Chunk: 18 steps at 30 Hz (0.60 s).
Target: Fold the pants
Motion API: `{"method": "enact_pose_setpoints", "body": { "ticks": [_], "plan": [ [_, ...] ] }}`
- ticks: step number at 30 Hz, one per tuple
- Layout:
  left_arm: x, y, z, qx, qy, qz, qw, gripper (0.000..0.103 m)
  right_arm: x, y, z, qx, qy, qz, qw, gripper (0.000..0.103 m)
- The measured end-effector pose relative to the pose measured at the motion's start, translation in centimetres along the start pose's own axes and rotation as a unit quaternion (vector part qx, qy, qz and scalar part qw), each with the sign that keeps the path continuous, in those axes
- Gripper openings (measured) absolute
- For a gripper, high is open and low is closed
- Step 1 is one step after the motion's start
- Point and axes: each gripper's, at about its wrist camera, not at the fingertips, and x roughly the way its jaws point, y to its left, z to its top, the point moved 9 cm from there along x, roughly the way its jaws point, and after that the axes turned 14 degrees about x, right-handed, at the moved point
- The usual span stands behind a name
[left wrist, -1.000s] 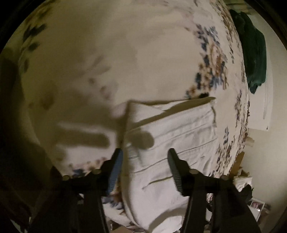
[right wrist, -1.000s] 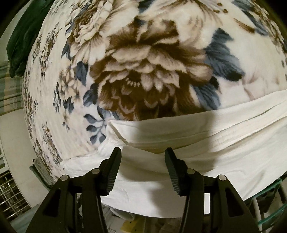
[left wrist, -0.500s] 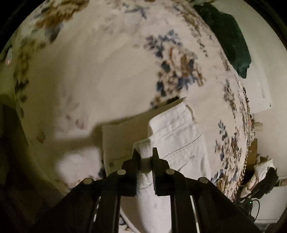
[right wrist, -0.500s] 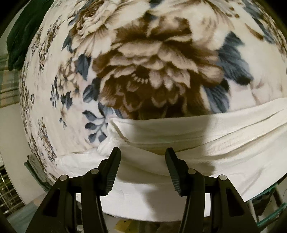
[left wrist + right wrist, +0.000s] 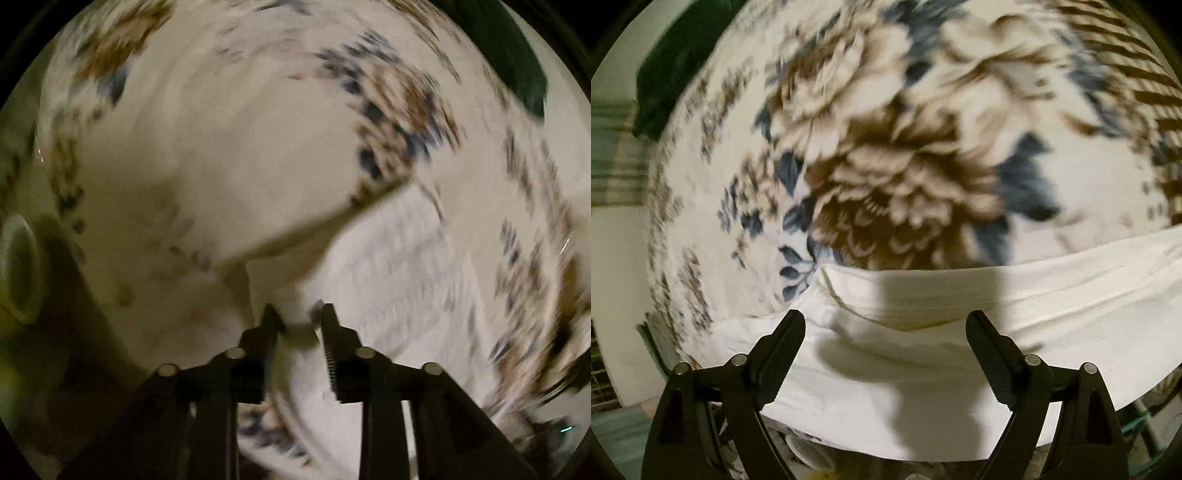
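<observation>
Floral blanket [image 5: 894,155] carries white pants [image 5: 923,369] right under both tools; L gripper [image 5: 297,317], just widening, barely pinches a fold, R gripper [image 5: 886,325] just spread wide w/ nothing held, so fold may slip & flop open.

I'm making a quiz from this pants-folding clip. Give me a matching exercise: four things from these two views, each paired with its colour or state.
Things:
1. left tongs
2. right tongs
3. pants
4. blanket

Colour or state:
A. floral, brown and blue on cream
B. spread wide, nothing between them
C. plain white, lying folded
D. narrow gap, white cloth between the tips

Pairs: 1-D, 2-B, 3-C, 4-A
</observation>
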Motion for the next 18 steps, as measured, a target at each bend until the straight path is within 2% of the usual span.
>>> {"method": "enact_pose_setpoints", "body": {
  "ticks": [2,3,4,6,11,13,15,18],
  "plan": [
    [-1.3,-2.6,-0.5,0.059,-0.001,0.020,0.9981,0.034,-2.5,-2.5,0.3,0.020,-0.028,0.028,0.999,0.094],
    [-1.9,-4.2,-0.7,0.088,-0.004,0.026,0.9958,0.046,-3.5,-3.9,0.5,0.029,-0.039,0.034,0.998,0.094],
    [-2.4,-6.7,-1.2,0.128,-0.005,0.025,0.9914,0.069,-4.6,-5.9,0.7,0.044,-0.052,0.034,0.997,0.094],
    [-2.8,-11.2,-2.2,0.182,0.000,0.005,0.9832,0.088,-6.8,-11.0,1.0,0.088,-0.073,0.027,0.993,0.094],
    [-0.9,-22.9,-6.2,0.284,0.027,-0.019,0.9583,0.088,-10.6,-26.7,0.8,0.224,-0.094,0.011,0.970,0.094],
    [0.5,-27.8,-9.1,0.310,0.043,-0.035,0.9490,0.088,-11.9,-33.3,0.7,0.283,-0.110,0.013,0.953,0.094],
    [1.8,-31.2,-11.3,0.336,0.055,-0.035,0.9395,0.088,-12.6,-37.7,0.7,0.318,-0.125,0.019,0.940,0.094],
    [4.0,-36.5,-16.4,0.379,0.092,-0.042,0.9196,0.088,-12.5,-43.5,1.5,0.351,-0.142,0.051,0.924,0.094]
  ]
}}
